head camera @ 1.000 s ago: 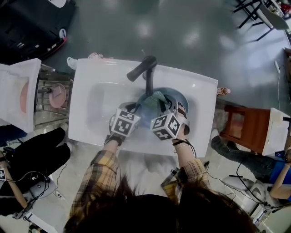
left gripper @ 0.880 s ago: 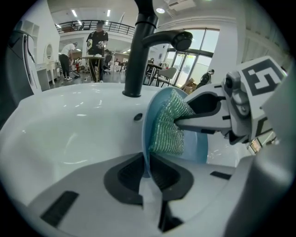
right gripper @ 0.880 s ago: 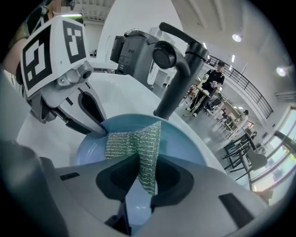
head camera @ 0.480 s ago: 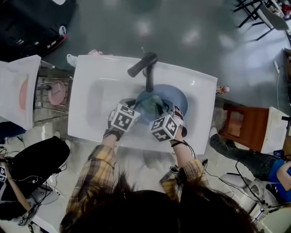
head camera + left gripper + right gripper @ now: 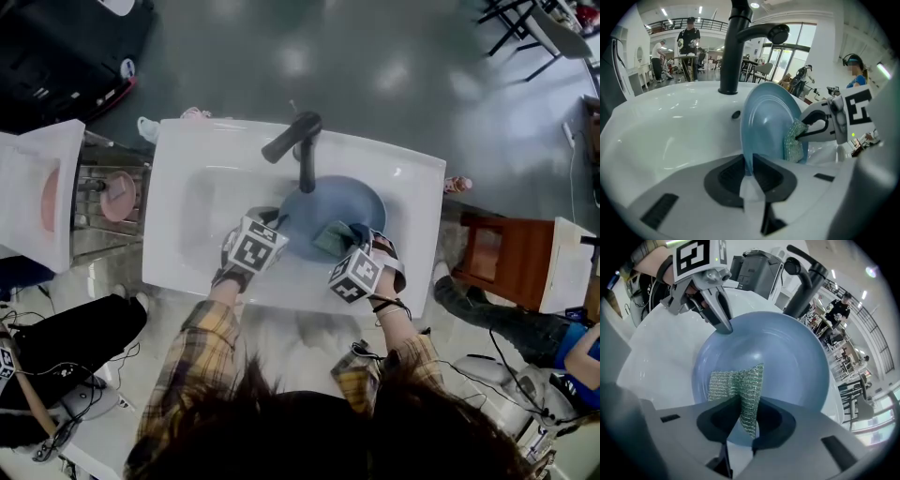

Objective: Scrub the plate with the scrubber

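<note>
A blue plate [image 5: 339, 202] leans in the white sink [image 5: 202, 202] below the black faucet [image 5: 302, 141]. My left gripper [image 5: 279, 225] pinches the plate's left rim; in the left gripper view the rim [image 5: 749, 159] sits between the jaws of that gripper [image 5: 749, 172], which are opening. My right gripper [image 5: 351, 244] is shut on a green mesh scrubber [image 5: 330, 239]. In the right gripper view the scrubber [image 5: 738, 385] lies folded against the plate's face [image 5: 787, 348], clamped by the right gripper [image 5: 747, 420], and the left gripper [image 5: 723, 323] bites the far rim.
A metal rack holding a pink dish [image 5: 120, 195] and a white bin [image 5: 37, 187] stand left of the sink. A brown chair [image 5: 506, 262] is at the right. Cables and a seated person's legs lie on the floor around the sink.
My right gripper has drawn the scrubber from the plate's middle toward its near right edge, uncovering more of the blue face. The left gripper has barely moved.
</note>
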{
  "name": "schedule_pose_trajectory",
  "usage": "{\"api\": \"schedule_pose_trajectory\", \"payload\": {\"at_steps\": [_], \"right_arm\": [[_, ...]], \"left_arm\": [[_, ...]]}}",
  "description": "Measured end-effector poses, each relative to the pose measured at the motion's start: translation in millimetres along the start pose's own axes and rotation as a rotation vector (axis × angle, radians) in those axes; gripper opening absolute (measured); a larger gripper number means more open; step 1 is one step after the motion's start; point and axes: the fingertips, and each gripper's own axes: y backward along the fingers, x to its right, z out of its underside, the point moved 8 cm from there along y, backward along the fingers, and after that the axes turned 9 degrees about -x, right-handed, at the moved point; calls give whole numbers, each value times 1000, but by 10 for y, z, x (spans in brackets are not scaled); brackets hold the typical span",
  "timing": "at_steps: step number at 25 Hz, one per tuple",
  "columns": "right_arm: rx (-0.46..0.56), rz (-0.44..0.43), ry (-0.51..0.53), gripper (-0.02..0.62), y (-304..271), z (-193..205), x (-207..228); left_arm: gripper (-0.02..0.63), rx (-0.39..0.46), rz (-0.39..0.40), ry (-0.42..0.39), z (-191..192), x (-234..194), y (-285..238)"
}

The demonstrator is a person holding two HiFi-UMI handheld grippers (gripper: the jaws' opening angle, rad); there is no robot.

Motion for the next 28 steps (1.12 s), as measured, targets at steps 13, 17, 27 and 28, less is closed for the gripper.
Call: {"api": "schedule_pose_trajectory", "payload": {"at_steps": [13, 17, 27, 28], "right_arm": [[-8, 139, -81, 104, 183, 185, 618], [7, 175, -51, 104, 201, 10, 697], [81, 191, -82, 104, 198, -389, 615], [85, 189, -82, 104, 201, -419, 603]], "left_arm": [[54, -24, 22, 11, 37, 53, 9], [54, -27, 28, 29, 61, 58, 3], [57, -37, 29, 70, 153, -53, 36], [57, -37, 28, 71, 154, -53, 39]]}}
